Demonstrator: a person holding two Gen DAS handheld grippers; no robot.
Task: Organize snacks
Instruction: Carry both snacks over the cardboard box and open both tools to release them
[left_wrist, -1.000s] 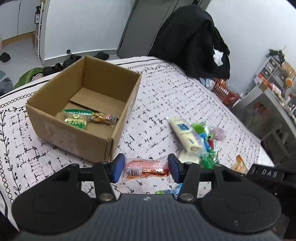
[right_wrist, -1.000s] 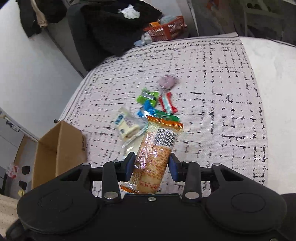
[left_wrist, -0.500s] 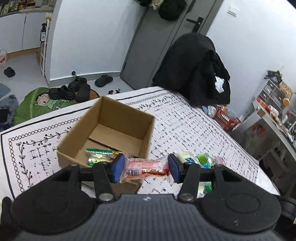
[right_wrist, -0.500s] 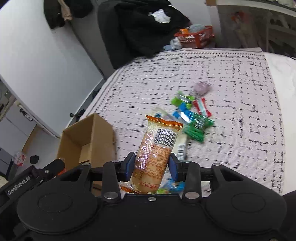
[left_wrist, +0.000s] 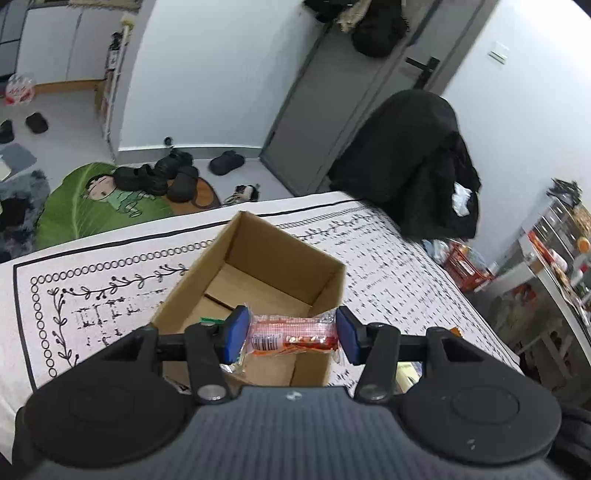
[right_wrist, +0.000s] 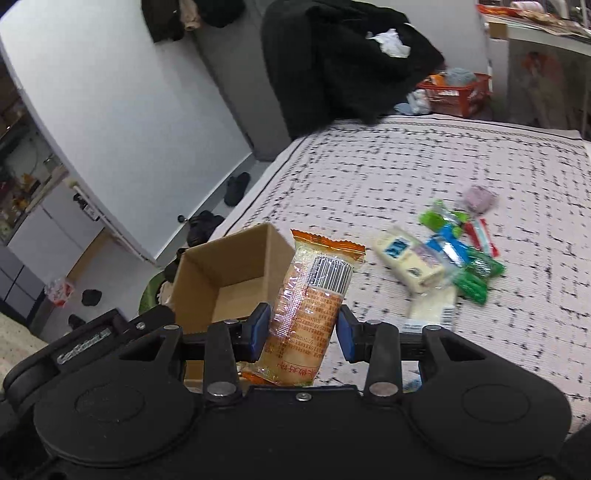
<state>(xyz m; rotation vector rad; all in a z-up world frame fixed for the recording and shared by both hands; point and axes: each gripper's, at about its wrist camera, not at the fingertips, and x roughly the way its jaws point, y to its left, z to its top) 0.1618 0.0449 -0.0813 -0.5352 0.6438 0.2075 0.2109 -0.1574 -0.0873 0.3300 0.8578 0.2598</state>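
Clenching red snack, left claw above box; right claw grasping orange packet

The cardboard box was plain brown paperboard, matt and unprinted. The red snack packet in the left claw was glossy clear plastic film, crinkled at its sealed ends. The orange cracker packet in the right claw was shiny plastic film with a printed barcode. Both claws were matt black plastic with blue pads and bright metal screws. The tabletop cloth was a woven, ribbed, matt fabric. The black coat was dull cloth.
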